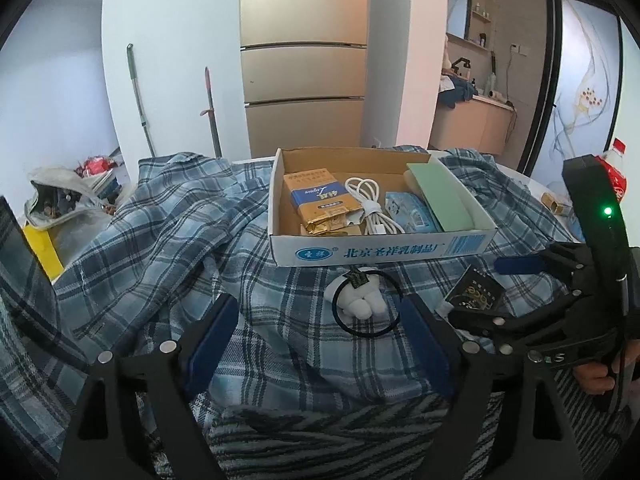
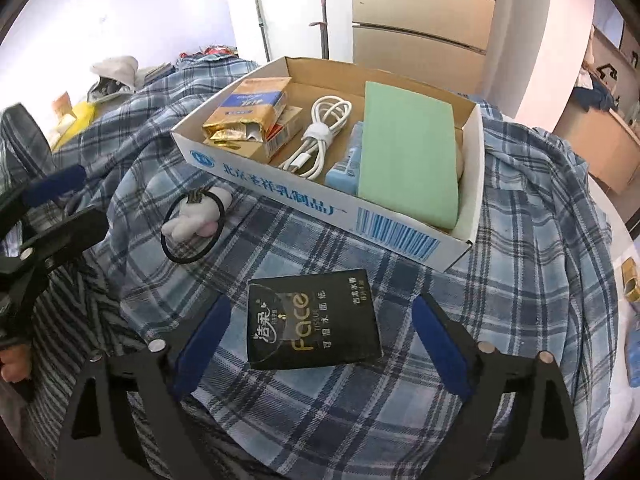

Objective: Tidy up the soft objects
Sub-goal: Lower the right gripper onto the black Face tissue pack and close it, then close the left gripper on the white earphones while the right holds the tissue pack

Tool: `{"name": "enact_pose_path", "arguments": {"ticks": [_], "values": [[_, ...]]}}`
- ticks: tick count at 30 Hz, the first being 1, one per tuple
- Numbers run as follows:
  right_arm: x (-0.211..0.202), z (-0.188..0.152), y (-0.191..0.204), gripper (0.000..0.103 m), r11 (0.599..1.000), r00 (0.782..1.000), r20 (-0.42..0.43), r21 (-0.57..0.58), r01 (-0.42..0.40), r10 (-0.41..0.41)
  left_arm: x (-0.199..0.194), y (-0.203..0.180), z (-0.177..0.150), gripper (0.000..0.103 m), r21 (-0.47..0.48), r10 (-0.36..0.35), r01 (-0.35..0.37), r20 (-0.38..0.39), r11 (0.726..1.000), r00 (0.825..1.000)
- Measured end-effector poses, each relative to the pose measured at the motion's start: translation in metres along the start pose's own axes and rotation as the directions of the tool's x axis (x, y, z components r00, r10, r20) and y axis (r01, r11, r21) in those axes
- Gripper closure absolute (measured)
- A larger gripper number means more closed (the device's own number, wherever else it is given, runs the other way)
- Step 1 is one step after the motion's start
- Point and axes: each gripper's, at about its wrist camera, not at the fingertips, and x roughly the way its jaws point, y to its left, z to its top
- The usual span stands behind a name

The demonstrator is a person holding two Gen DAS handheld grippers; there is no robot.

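Observation:
A black hair tie with a white plush charm (image 1: pixel 362 304) lies on the blue plaid cloth (image 1: pixel 168 240) just in front of the cardboard box (image 1: pixel 380 250). My left gripper (image 1: pixel 320 316) is open, its fingers either side of the hair tie. In the right wrist view a black tissue pack (image 2: pixel 312 322) lies on the cloth (image 2: pixel 500 300) between the fingers of my open right gripper (image 2: pixel 320 328); the hair tie (image 2: pixel 194 222) is to its left. The box (image 2: pixel 320 200) holds a green pad (image 2: pixel 408 148), a white cable (image 2: pixel 320 136), gold packets (image 2: pixel 248 112) and a blue pack (image 2: pixel 344 168).
A fridge (image 1: pixel 304 60) and wall stand behind the table. A red-capped bottle (image 1: pixel 614 172) and small items sit at the right edge. A cluttered bag (image 1: pixel 56 200) sits on the left. A striped cloth (image 1: pixel 320 436) lies at the near edge.

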Motion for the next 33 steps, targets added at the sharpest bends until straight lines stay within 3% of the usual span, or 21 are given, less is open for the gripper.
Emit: {"name": "enact_pose_path", "arguments": {"ticks": [2,6,9,16,23,33], "values": [[0.000,0.000,0.000,0.041,1.000,1.000,0.000,0.001,-0.006,0.006,0.001,-0.003,0.000,0.018,0.014,0.001,-0.001,-0.007,1.000,1.000],[-0.009,-0.001,-0.009,0.041,0.999,0.998,0.056,0.046,-0.014,0.012,0.002,-0.009,0.004,0.018,0.035,0.014,-0.013,-0.028,0.999,1.000],[-0.024,-0.001,-0.017,0.041,0.996,0.991,0.135,0.083,-0.008,-0.003,0.003,-0.011,0.012,0.018,0.008,-0.035,0.036,-0.067,0.999,0.997],[-0.056,-0.005,-0.022,0.041,0.992,0.949,0.307,0.119,0.041,-0.076,0.014,-0.020,0.034,0.018,0.002,-0.053,0.053,-0.090,0.999,0.995],[-0.056,-0.007,-0.029,0.041,0.990,0.950,0.304,0.141,0.027,-0.069,0.048,-0.018,0.043,0.019,-0.065,-0.087,0.079,-0.138,0.995,0.987],[-0.048,-0.007,-0.027,0.041,0.990,0.960,0.274,0.136,0.024,-0.061,0.075,-0.014,0.028,0.034,-0.081,-0.090,0.075,-0.204,0.994,0.975]]}}
